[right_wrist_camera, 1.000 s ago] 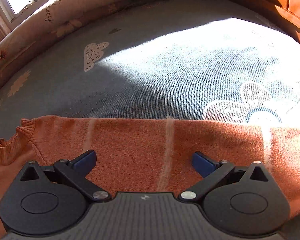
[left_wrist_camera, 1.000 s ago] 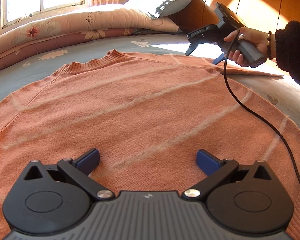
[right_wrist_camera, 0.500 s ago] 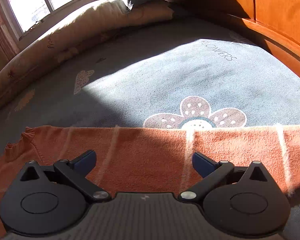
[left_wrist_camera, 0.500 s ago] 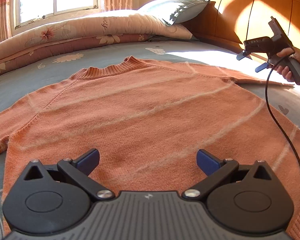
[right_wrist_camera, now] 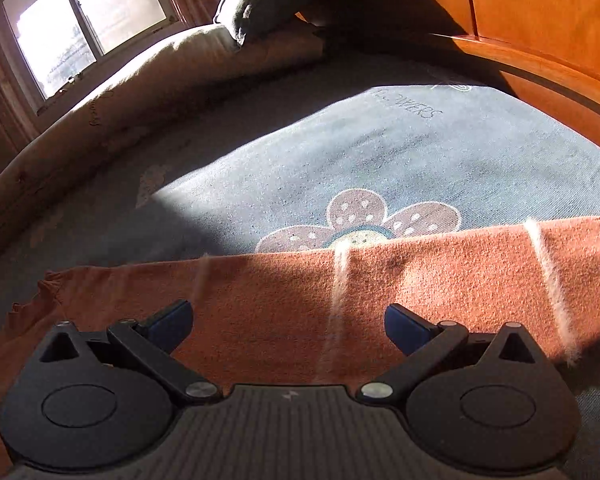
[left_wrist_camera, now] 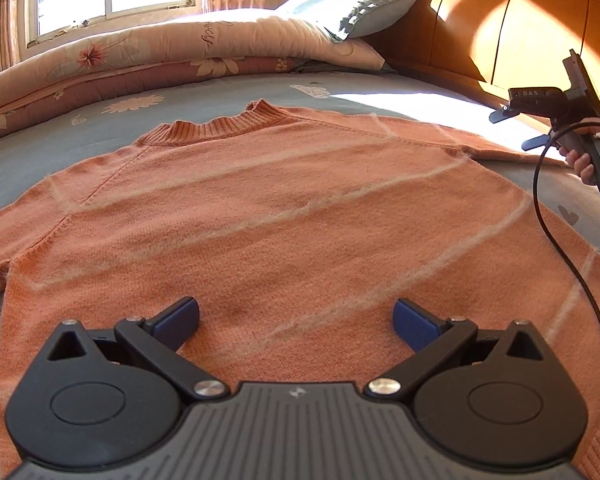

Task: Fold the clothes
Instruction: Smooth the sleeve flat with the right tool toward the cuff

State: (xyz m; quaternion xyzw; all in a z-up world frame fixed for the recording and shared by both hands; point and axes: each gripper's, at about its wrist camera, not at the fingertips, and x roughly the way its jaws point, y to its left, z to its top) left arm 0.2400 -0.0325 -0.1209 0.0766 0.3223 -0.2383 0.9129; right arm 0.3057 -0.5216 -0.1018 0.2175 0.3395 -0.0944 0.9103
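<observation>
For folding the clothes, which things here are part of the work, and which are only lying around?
Part of the work:
orange sweater
left gripper
right gripper

Only lying around:
folded quilt
pillow
headboard
bedsheet

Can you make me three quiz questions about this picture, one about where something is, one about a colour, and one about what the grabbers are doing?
1. Where does the sweater lie?
A. Spread on the bed sheet
B. Hung on the headboard
C. Under the pillow

2. What colour is the sweater?
A. Green with dots
B. Orange with pale stripes
C. Plain white

3. How are the left gripper and right gripper?
A. Both shut on cloth
B. One open, one shut
C. Both open and holding nothing

Answers: 1 A, it lies flat on the blue sheet. 2 B, the knit is orange with thin light lines. 3 C, in each wrist view the fingers stand wide apart with nothing between them.
</observation>
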